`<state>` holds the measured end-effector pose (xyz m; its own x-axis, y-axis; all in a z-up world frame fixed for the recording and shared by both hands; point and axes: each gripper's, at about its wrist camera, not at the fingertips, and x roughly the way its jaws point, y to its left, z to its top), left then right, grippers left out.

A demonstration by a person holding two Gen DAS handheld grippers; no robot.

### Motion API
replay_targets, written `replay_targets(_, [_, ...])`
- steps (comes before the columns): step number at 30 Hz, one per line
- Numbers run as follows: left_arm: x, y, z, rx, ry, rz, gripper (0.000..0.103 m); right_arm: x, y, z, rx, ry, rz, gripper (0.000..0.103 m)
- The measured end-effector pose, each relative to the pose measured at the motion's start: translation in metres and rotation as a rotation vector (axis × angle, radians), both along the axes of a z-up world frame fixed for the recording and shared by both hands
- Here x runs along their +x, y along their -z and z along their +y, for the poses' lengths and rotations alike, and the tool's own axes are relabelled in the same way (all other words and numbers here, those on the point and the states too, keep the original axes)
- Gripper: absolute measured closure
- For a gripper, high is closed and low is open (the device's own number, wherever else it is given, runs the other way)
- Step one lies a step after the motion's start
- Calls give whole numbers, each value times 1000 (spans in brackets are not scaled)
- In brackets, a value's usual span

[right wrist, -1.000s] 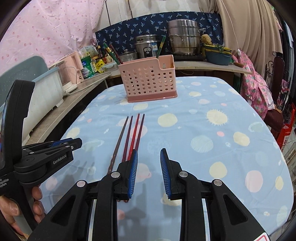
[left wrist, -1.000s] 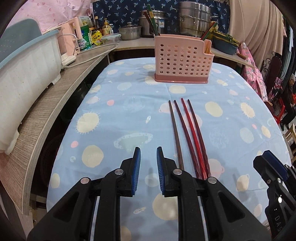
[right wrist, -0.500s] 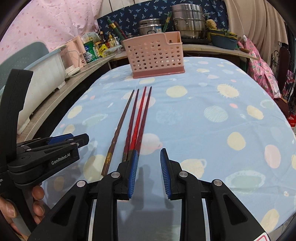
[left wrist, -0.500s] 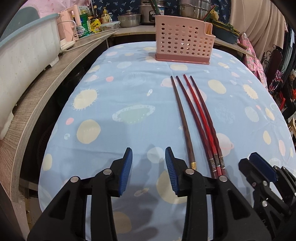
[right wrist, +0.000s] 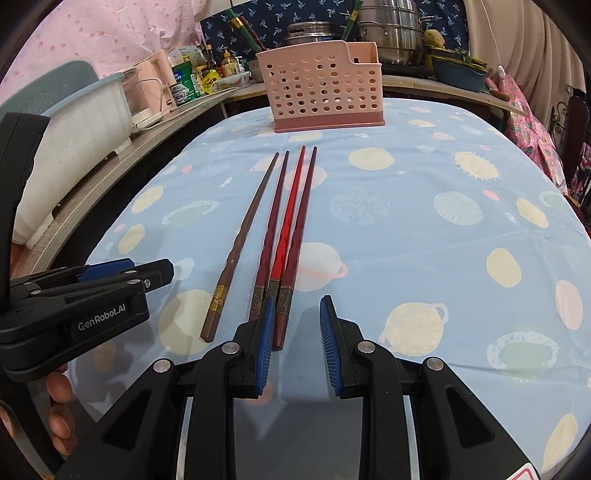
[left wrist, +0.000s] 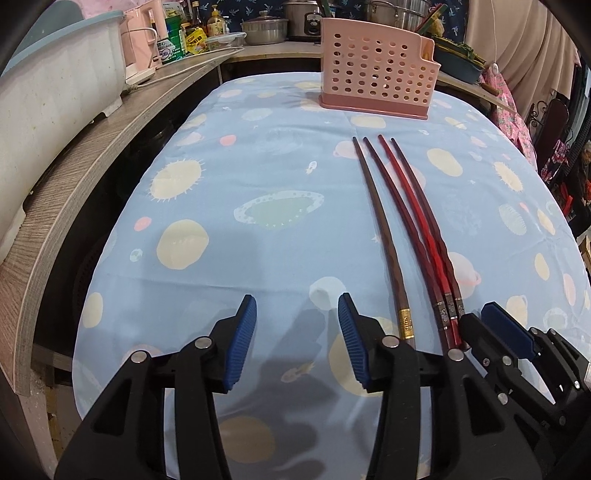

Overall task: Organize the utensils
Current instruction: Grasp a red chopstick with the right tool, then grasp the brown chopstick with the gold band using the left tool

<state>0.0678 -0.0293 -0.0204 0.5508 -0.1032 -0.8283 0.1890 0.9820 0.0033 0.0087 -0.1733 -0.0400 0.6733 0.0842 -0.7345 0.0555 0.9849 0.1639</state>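
Several long chopsticks lie side by side on the blue planet-print tablecloth [left wrist: 258,177], tips toward a pink perforated utensil basket [left wrist: 376,86] at the far end. A brown chopstick [left wrist: 380,221] lies leftmost, apart from the red ones [left wrist: 424,229]. My left gripper [left wrist: 297,336] is open and empty, just left of the brown chopstick's gold-banded handle. My right gripper [right wrist: 295,339] is open and empty, its left finger beside the red chopsticks' handle ends [right wrist: 280,295]. The basket also shows in the right wrist view [right wrist: 321,88].
A wooden counter [left wrist: 92,155] runs along the left with a white tub [left wrist: 55,81], a pink appliance and bottles. Steel pots [right wrist: 391,33] stand behind the basket. Pink fabric and a chair are at the right edge.
Both grippers have pulled back toward the near table edge, so the chopsticks' handle ends are in view. The left gripper's jaws have opened wider.
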Motion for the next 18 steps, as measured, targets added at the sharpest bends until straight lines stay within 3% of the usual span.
replay_targets(12, [-1,3,-5,-7,13,7,59,4,3,3,-43,4,-2,82])
replay_targets(13, [-1,3,-6,-6,14,8,59,4,3,4,-55,4,-4,83])
replay_targets(15, [-2,3,-6,-6,16,7,59,4,3,4,-68,11,-5,94])
replay_targets(18, [-3,2,-7,-13,17,4,50,2,3,-6,-46,35,-1,96])
